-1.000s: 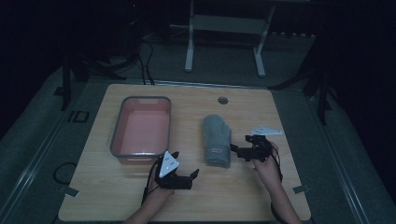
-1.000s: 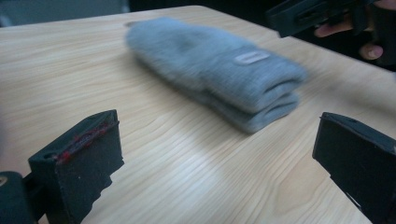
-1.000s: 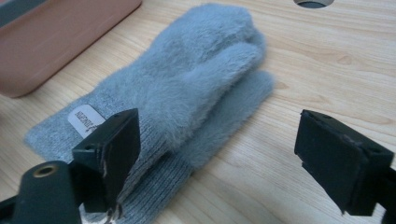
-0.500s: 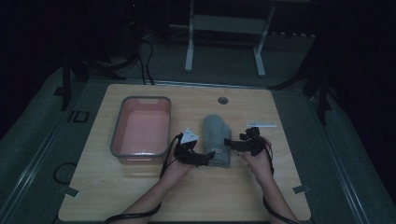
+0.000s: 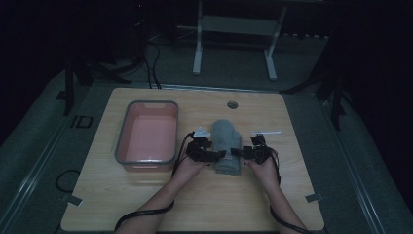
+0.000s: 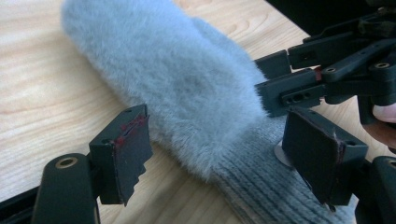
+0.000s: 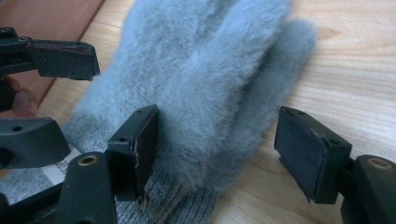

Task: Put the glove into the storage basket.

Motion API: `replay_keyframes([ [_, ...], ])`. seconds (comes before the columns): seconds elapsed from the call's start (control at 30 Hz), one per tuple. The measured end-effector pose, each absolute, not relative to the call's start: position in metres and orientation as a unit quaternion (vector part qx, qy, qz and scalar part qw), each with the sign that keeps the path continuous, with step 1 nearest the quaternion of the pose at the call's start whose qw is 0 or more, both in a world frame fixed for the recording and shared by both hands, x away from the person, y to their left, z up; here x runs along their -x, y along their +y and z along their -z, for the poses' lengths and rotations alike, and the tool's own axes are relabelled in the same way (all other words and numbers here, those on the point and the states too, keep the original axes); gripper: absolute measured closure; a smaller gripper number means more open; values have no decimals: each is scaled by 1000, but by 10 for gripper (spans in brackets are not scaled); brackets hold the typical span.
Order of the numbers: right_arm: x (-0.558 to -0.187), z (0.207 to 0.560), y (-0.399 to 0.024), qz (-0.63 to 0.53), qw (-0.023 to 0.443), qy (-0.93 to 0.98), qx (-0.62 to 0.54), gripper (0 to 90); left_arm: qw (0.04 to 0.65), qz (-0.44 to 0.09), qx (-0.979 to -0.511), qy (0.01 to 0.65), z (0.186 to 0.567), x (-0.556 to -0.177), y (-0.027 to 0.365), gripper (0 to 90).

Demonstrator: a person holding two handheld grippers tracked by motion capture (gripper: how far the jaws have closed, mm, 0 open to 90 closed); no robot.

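The left gripper (image 5: pixel 218 155) and right gripper (image 5: pixel 237 152) flank the fluffy grey knitted glove (image 5: pixel 227 146), at nine and three o'clock. Both sets of jaws have just been closing, still unclamped astride its edges.

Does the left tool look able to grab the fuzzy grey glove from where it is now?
Probably yes. The left tool has been closing its jaws around the fuzzy grey glove near its knitted cuff, pads not yet pressing. Nothing lies between; the right tool works the opposite edge without blocking it.

a fluffy grey glove (image 6: pixel 177 88) with ribbed grey cuff, pink bin (image 5: pixel 124 146), light wood-grain table (image 5: pixel 292 195).
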State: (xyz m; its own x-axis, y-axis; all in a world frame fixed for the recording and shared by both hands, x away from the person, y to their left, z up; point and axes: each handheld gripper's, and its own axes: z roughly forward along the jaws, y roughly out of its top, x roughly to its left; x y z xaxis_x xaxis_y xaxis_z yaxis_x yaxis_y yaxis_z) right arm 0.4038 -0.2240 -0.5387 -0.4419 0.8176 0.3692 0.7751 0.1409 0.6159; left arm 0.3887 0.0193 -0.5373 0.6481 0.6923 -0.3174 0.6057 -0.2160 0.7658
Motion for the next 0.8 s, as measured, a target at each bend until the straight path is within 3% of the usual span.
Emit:
replay_keyframes([
  [0.27, -404, 545, -225, -403, 0, 758, -513, 500, 456, -17, -779, 430, 549, -399, 18, 208],
  [0.4, -403, 544, -224, -398, -1, 769, -501, 663, 452, 2, -785, 423, 550, -402, 13, 200],
  [0.47, -402, 543, -223, -393, 3, 775, -495, 699, 448, 15, -789, 421, 551, -404, 11, 210],
  [0.67, -401, 545, -225, -396, 1, 772, -497, 745, 456, 42, -796, 395, 550, -407, 5, 434],
  [0.8, -399, 546, -224, -400, 8, 769, -498, 769, 462, 28, -805, 370, 548, -403, 2, 652],
])
